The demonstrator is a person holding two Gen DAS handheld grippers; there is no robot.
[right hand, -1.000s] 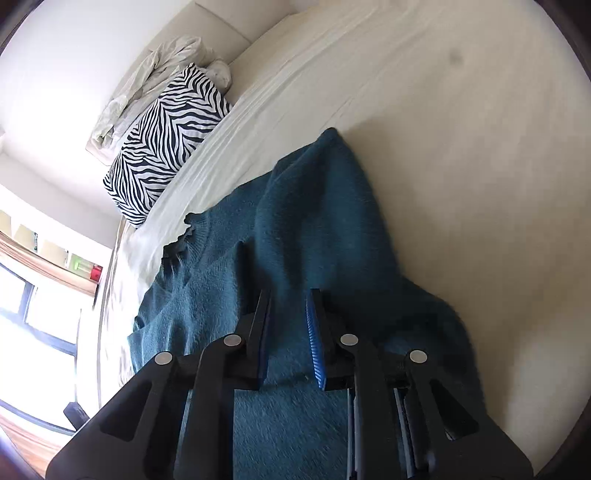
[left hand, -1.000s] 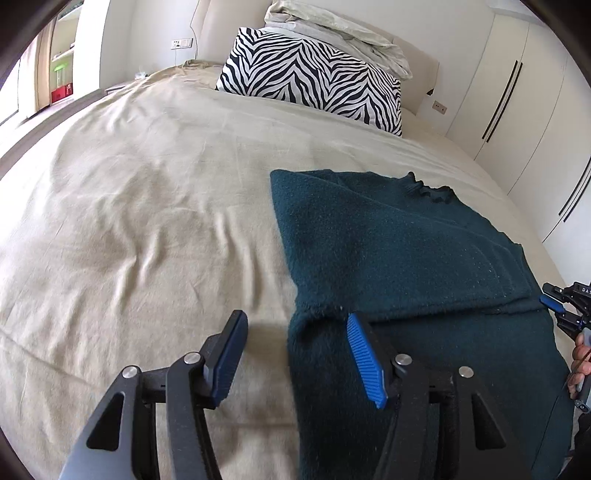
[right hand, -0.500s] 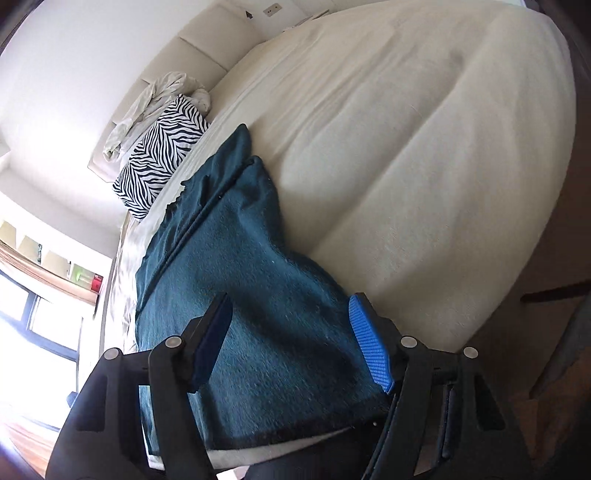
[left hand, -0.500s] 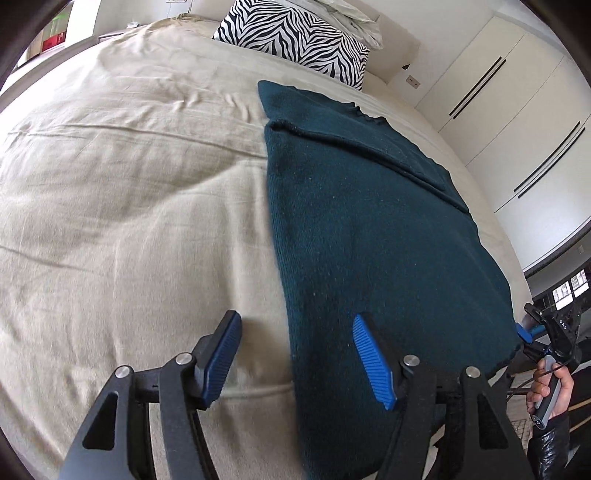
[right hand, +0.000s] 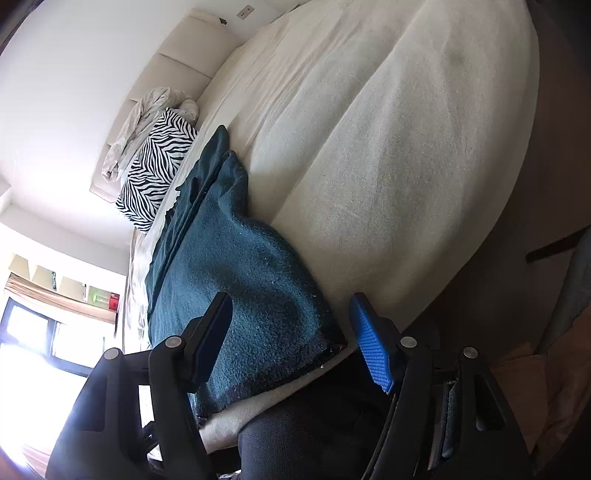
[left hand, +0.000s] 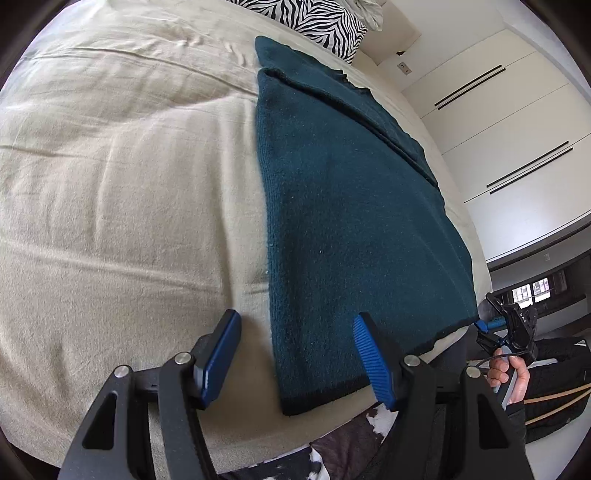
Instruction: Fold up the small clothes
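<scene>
- Dark teal sweater [left hand: 351,206] lies flat along the bed [left hand: 122,192], hem at the near edge, neck toward the zebra pillow [left hand: 317,22].
- Left gripper [left hand: 295,358]: jaws spread, empty, over the hem's corner.
- Right gripper [right hand: 291,343]: jaws spread, pinching nothing, over the hem's other corner.

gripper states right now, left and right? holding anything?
Left gripper: open, holding nothing, poised over the near corner of the teal sweater.
Right gripper: open, holding nothing, the sweater's other near corner below its jaws.
</scene>
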